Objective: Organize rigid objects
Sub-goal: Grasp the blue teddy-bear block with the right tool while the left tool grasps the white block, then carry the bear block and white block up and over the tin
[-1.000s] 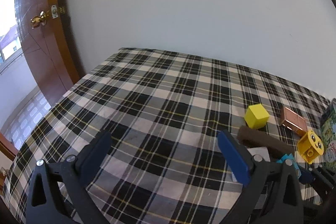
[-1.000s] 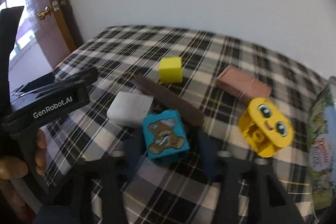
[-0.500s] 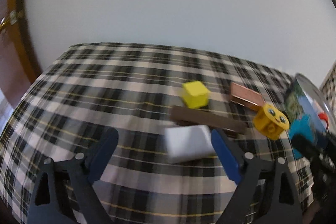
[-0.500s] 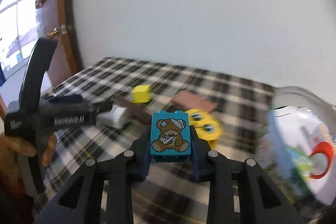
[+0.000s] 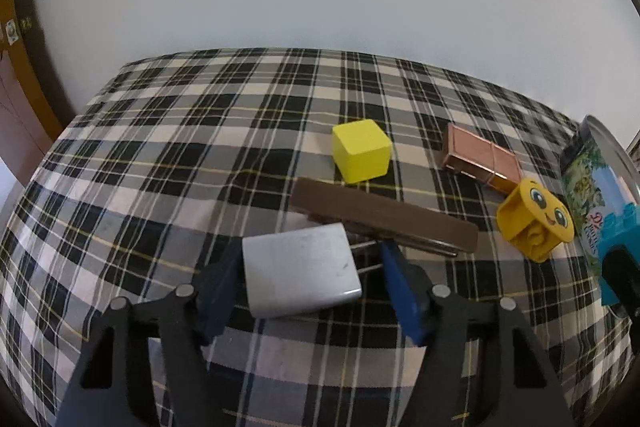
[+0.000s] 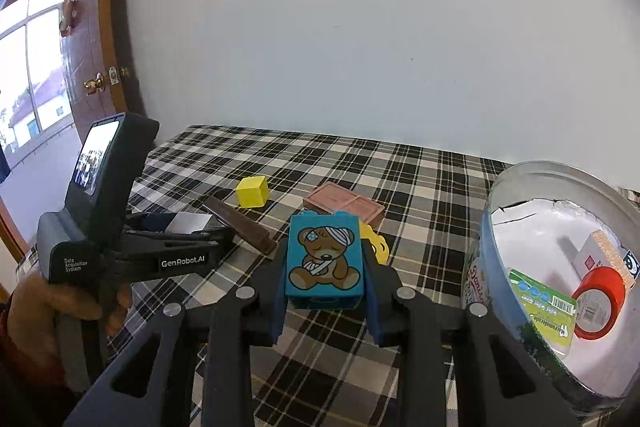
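My right gripper [image 6: 325,283] is shut on a blue bear block [image 6: 325,263] and holds it above the checked tablecloth [image 6: 420,179], left of a round tin [image 6: 504,187]. My left gripper [image 5: 308,279] is open, with its jaws on either side of a white charger [image 5: 298,273] that lies on the cloth. Beyond the charger lie a dark brown bar [image 5: 384,217], a yellow cube [image 5: 361,155], a copper-coloured box [image 5: 480,157] and a yellow smiley block [image 5: 534,219]. The blue block also shows at the right edge of the left wrist view [image 5: 618,231].
The tin holds a red tape roll [image 6: 600,301], a green labelled packet [image 6: 540,311] and a white box [image 6: 600,251]. A wooden door [image 6: 86,39] with a brass knob stands at the left. A white wall runs behind the table.
My left gripper has moved forward to straddle the white charger. My right gripper lifted the blue bear block off the cloth and carried it right, beside the tin.
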Demonstrator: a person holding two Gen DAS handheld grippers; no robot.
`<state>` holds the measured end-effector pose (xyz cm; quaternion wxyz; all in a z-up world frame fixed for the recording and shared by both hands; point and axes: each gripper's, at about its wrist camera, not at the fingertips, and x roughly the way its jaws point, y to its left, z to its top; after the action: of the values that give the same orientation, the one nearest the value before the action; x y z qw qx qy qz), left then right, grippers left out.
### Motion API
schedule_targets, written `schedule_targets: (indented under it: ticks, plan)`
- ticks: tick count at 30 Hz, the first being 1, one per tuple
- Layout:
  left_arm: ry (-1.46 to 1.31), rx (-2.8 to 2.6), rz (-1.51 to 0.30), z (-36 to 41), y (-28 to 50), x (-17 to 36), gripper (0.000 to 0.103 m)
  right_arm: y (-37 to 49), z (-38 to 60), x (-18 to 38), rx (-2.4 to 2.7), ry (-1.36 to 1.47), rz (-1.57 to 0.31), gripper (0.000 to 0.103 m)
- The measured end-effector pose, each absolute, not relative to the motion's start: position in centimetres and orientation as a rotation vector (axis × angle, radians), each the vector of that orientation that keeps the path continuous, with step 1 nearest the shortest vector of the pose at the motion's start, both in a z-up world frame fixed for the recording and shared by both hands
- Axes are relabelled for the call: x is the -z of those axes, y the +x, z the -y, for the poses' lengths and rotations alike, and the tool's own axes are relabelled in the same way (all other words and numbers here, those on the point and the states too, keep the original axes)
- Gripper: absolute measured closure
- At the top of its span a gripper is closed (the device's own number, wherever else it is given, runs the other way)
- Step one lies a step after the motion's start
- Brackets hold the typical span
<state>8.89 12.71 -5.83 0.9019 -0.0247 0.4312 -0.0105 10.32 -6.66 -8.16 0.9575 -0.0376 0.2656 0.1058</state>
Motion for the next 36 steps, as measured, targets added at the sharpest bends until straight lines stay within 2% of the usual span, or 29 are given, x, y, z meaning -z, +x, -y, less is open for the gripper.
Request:
schedule_targets:
  ticks: [8,14,25,36]
  plan:
    - [-0.214,0.016,-0.816,-15.0,7.0,5.0,0.037,9.4,7.6,7.1,-0.196,-0.046,-0.467,0.069]
    - [-0.167,-0.050,-0.680,-14.4,5.8,3.3,0.037,8.2,9.1,5.6,-0.152,-0.060,-0.369,0.069]
    - [-0.118,-0.032,-0.544,-9.1,4.5,0.8,0.037,6.9,13.3,4.2,-0.047,-0.081,-0.267,0.069]
    - [-0.066,0.053,-0.515,-2.7,4.6,-0.5,0.037,6.2,18.0,3.2,0.056,-0.071,-0.212,0.069]
